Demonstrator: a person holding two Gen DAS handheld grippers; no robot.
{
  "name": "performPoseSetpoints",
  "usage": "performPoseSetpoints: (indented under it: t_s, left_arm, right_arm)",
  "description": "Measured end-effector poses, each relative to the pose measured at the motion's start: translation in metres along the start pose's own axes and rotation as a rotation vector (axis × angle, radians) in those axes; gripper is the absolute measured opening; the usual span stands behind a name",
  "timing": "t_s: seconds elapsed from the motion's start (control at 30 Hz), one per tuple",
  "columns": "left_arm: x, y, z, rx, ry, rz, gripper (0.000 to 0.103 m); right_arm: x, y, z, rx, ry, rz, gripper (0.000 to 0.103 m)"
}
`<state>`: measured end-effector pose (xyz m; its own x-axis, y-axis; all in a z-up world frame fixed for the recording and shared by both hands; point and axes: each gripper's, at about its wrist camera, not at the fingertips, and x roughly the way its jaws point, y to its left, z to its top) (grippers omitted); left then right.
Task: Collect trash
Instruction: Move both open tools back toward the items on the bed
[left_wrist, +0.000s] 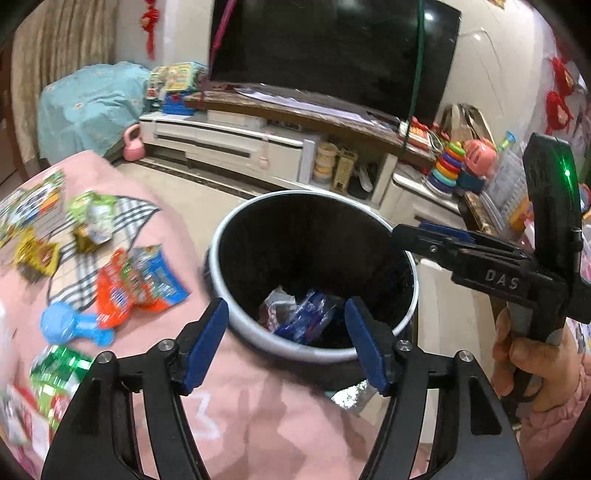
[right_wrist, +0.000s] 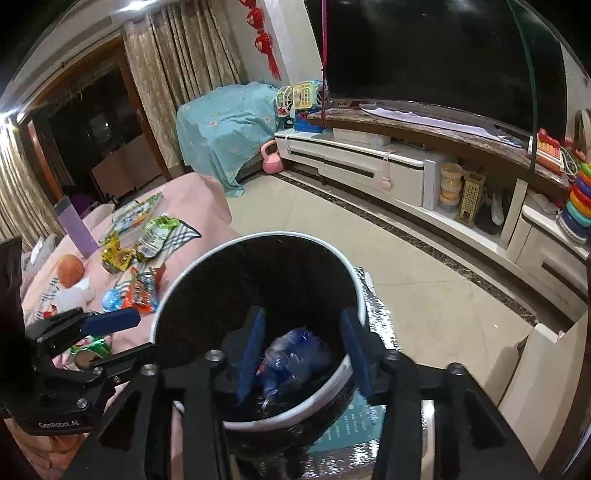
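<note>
A round bin (left_wrist: 295, 192) with a white rim and black liner stands beside the pink-covered table. My left gripper (left_wrist: 286, 343) is open over the bin's near rim, with nothing between its blue pads (left_wrist: 207, 343). My right gripper (right_wrist: 303, 350) is open too, hanging over the bin (right_wrist: 280, 235); from the left wrist it enters at the right (left_wrist: 402, 236). Crumpled blue and clear wrappers (left_wrist: 303, 317) (right_wrist: 291, 362) lie in the bin. On the table lie an orange-blue wrapper (left_wrist: 140, 284), a green one (left_wrist: 92, 218), a yellow one (left_wrist: 37, 254) and a shiny green one (left_wrist: 55, 369).
A blue toy (left_wrist: 70, 325) lies among the wrappers, and an orange ball (right_wrist: 70, 269) and a purple box (right_wrist: 75, 225) stand farther back. A hand (left_wrist: 524, 362) holds the right gripper. Beyond the tiled floor (right_wrist: 406, 280) runs a TV stand (right_wrist: 369, 162) with toys.
</note>
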<state>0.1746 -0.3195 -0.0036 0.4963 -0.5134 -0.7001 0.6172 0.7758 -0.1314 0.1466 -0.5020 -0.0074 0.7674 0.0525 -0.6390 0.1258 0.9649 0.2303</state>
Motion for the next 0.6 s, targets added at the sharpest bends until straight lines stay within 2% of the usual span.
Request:
performPoseSetpoints:
  t_s: [0.13,0.37,0.6]
  left_arm:
    - [-0.026,0.014,-0.02,-0.054,-0.042,0.031,0.072]
    - [-0.07,0.051,-0.059,-0.137,-0.084,0.089,0.075]
    - [-0.111,0.095,-0.1,-0.23,-0.103,0.157,0.076]
  right_arm:
    - [-0.014,0.012,-0.008,0.045,-0.05,0.043,0.08]
    - [-0.032,0.049,-0.032,0.065,-0.096,0.105,0.084]
    - [-0.03,0.093,-0.059,0.069,-0.057,0.19,0.086]
